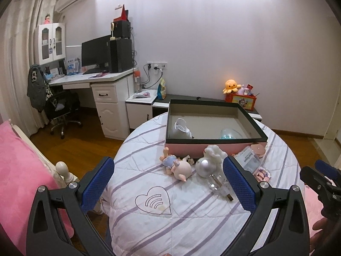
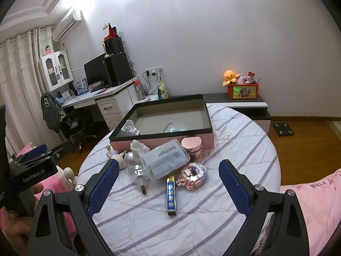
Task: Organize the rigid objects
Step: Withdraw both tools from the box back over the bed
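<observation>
Toys and small items lie clustered on your striped bedspread [image 2: 234,140] just before the pink box [image 2: 162,141]: doll [image 1: 178,166], floss case [image 2: 165,159], blue tube [image 2: 171,194]. Your left gripper [image 1: 168,181] and right gripper [image 2: 168,187] are both spread wide, holding nothing.

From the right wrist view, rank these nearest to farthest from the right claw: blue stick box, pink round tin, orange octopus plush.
1. Blue stick box: on the bedspread between the right claw's fingers.
2. Pink round tin: further ahead, against the pink tray's front wall.
3. Orange octopus plush: far back right, by the wall.
</observation>
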Available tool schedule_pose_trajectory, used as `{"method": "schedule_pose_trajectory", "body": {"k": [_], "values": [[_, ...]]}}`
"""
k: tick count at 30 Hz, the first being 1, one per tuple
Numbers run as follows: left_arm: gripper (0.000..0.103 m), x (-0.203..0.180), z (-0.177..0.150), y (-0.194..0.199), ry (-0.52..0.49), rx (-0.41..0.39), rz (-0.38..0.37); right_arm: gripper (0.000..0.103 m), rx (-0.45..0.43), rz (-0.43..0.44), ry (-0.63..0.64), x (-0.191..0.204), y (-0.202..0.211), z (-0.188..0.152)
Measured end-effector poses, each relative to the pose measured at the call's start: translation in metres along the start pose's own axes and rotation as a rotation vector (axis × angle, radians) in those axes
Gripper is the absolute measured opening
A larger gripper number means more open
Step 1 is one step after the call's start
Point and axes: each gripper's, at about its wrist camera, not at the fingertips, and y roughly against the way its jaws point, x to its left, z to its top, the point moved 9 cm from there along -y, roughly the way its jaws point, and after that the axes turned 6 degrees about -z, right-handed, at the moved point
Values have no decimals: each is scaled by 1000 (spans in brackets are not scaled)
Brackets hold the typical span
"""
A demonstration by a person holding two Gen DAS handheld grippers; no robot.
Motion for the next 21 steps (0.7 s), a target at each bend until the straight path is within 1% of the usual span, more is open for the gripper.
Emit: {"method": "schedule_pose_trajectory", "body": {"k": [7, 13, 17, 21], "values": [[103, 2, -6, 2, 2, 3, 5, 96, 3, 7, 21, 9, 0, -2], [103, 1, -17, -1, 0, 19, 2, 96, 22, -8, 44, 10, -6, -6], [103, -2, -29, -10, -6, 51, -9, 96, 74, -49, 69, 5, -22, -19], [103, -10, -45, -25, -14, 98, -26, 96, 148, -60, 69, -3, -42, -38]]}}
